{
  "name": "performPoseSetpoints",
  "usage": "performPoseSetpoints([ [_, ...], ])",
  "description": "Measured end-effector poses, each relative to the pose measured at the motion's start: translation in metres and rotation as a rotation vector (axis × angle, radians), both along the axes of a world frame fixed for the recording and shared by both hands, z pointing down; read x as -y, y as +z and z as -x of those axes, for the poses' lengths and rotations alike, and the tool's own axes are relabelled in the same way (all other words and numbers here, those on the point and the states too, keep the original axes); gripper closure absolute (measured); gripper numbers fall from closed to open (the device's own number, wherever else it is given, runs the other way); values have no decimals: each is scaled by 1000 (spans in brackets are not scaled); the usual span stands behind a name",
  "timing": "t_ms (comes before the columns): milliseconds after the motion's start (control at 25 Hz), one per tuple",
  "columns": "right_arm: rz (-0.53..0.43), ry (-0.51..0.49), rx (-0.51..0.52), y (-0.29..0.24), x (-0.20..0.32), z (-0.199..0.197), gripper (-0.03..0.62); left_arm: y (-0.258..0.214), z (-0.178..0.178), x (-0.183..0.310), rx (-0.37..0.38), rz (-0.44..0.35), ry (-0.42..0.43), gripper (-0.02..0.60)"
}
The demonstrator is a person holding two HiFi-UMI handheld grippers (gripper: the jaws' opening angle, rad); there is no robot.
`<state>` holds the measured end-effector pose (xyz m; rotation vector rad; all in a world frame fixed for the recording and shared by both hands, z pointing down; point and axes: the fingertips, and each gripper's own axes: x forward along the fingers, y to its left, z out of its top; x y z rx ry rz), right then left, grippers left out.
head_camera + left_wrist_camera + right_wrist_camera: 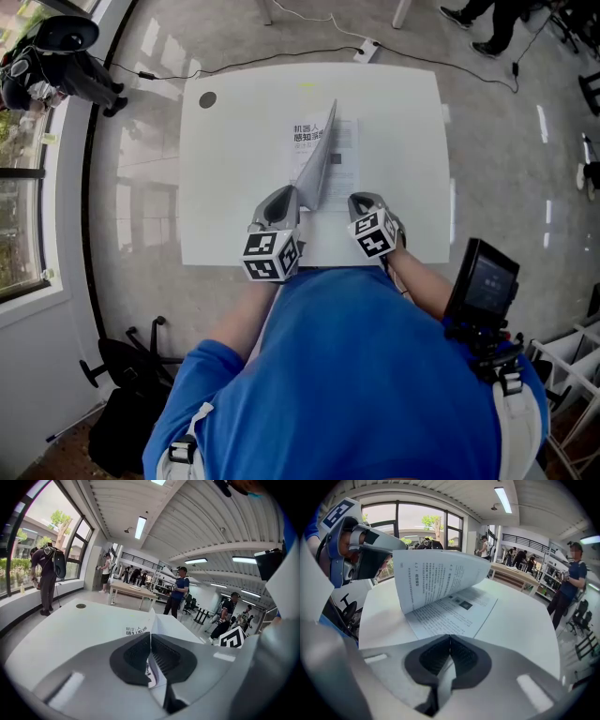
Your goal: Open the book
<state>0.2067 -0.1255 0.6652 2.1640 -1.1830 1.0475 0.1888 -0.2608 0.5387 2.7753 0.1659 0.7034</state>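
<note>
— White table (234,187), seen from the head camera: where is the book?
— The book (342,155) lies near the table's middle, straight in front of the person. One leaf (319,159) stands up on edge from it. The left gripper (296,192) is at that leaf's near lower end. The right gripper (362,200) sits at the book's near right side.
— And the left gripper view?
— Its jaws are pressed together on the raised leaf, which runs up out of them edge-on. Printed paper shows beneath them. A printed title lies flat to the left of the leaf.
— The right gripper view?
— Jaws closed tip to tip, with nothing visible between them. Their tips are at the near edge of the open page, which lies flat just ahead. The raised leaf curls over that page, pinched at upper left by the left gripper.
</note>
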Motion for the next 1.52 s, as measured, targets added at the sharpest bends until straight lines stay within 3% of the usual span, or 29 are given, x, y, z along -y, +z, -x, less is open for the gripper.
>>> performPoseSetpoints([
  [920, 72, 16, -6, 10, 1, 0, 591, 36, 33, 102, 78, 26, -205, 567],
  [1520, 104, 23, -8, 8, 3, 4, 591, 52, 56, 141, 123, 31, -262, 566],
])
